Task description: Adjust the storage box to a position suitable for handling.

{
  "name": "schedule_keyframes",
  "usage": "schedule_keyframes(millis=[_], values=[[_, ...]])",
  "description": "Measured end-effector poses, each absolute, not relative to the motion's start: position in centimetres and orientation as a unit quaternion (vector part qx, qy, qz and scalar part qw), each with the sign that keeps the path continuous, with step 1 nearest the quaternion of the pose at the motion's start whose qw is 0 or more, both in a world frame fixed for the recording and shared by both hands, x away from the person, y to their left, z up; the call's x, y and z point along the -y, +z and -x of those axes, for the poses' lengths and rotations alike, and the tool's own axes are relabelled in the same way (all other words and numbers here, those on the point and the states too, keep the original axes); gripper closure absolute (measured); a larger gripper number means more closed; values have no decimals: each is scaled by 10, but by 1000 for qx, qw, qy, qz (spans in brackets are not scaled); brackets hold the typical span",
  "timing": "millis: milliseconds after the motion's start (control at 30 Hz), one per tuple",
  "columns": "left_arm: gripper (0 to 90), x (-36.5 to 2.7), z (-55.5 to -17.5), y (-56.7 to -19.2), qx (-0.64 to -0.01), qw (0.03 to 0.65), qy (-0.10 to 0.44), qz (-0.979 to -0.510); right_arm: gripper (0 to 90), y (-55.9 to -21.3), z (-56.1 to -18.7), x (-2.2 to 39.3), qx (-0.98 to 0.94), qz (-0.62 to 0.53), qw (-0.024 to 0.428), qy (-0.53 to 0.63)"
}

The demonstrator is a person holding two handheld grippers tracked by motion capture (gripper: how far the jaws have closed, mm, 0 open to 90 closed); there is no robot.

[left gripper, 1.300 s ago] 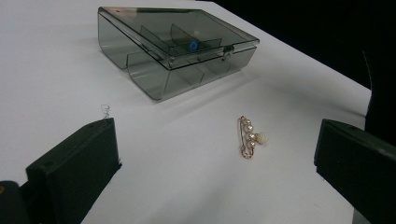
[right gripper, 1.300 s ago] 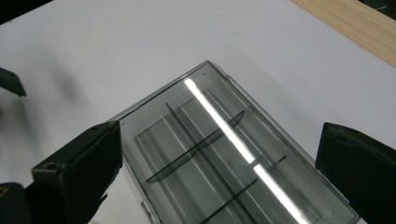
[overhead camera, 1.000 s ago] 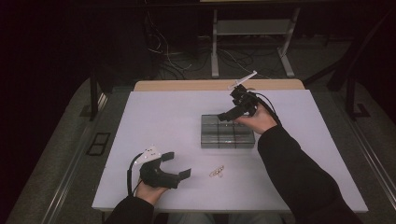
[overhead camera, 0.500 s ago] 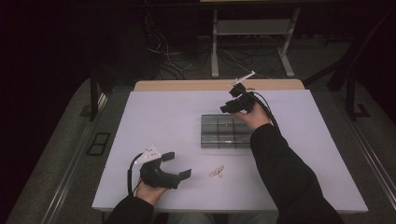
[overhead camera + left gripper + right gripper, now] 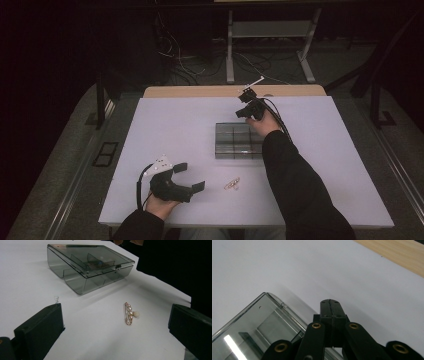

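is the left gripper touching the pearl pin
Apart. The left gripper view shows the pearl pin lying on bare table between the left gripper's open jaws, clear of both.

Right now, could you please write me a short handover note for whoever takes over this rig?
Left tool: open, resting near the table's front edge, empty.
Right tool: jaws just closed, nothing between them, tips at the far edge of the clear box.
Box: lid shut, mid-table. Pearl brooch: on the table, in front of the left tool.
Done: nothing stowed.
Left: probably open the box and put the brooch inside.
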State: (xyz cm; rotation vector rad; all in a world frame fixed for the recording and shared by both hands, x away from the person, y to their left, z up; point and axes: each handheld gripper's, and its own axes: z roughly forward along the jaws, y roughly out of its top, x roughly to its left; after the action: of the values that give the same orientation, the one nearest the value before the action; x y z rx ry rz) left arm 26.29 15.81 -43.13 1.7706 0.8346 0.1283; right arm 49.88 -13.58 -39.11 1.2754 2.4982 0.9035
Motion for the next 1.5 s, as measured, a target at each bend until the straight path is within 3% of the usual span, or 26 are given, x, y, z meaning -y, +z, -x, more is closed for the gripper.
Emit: schedule_keyframes(millis=[533, 1500], values=[[0, -158, -264, -432, -355, 557, 53, -749, 897, -409, -504, 126, -858, -428, 74, 275], [0, -159, -265, -431, -357, 561, 53, -745, 898, -407, -493, 122, -866, -429, 53, 252]])
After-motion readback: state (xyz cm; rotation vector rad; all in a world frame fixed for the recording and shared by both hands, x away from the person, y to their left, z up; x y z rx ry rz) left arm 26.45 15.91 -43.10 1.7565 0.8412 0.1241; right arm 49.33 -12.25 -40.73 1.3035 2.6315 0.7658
